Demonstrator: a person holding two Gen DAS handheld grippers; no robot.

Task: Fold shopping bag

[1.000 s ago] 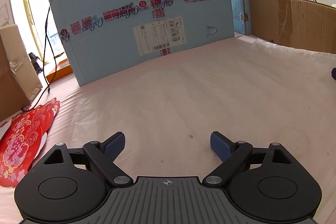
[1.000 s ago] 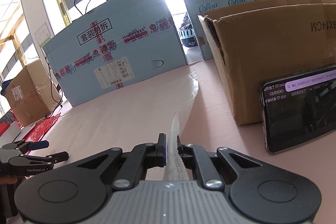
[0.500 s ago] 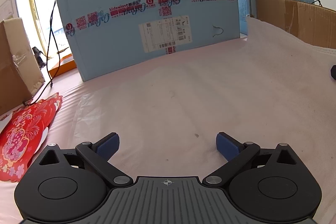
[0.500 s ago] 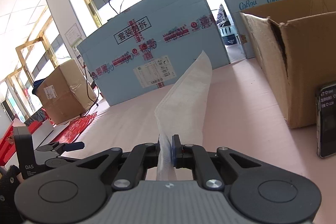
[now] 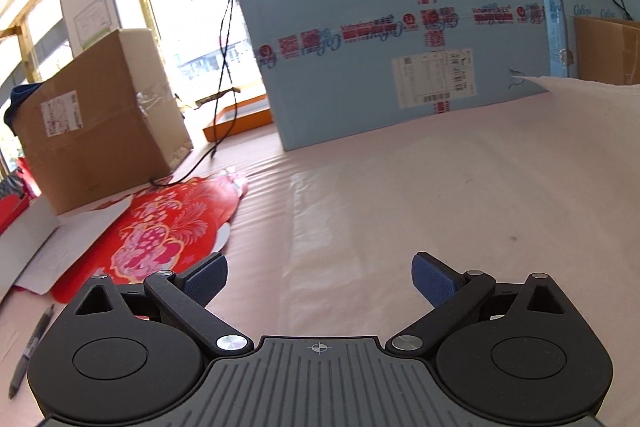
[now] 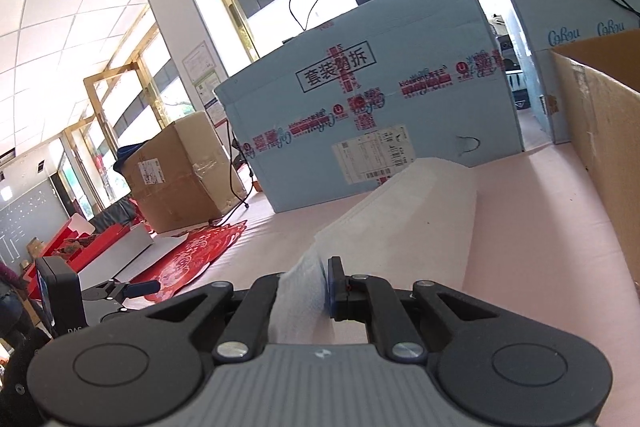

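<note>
Right gripper [image 6: 325,283]: clamped on white shopping bag [image 6: 404,219].
Left gripper [image 5: 319,277]: spread wide, empty.
Counter [image 5: 400,195] far edge: blue carton [image 5: 384,67].
Left edge: red paper [image 5: 168,227], perhaps a decoration.

The bench [image 5: 400,187] is covered with a pale pink sheet, creased in places. A large light-blue carton [image 5: 400,47] is stood at its far side, with a brown cardboard box [image 5: 100,115] to the left and an open brown box [image 6: 600,147] at the right edge. A red patterned paper [image 5: 168,227] is laid flat near the left, and a pen [image 5: 28,351] beside it. The white shopping bag [image 6: 400,219] is spread partly on the sheet.
</note>
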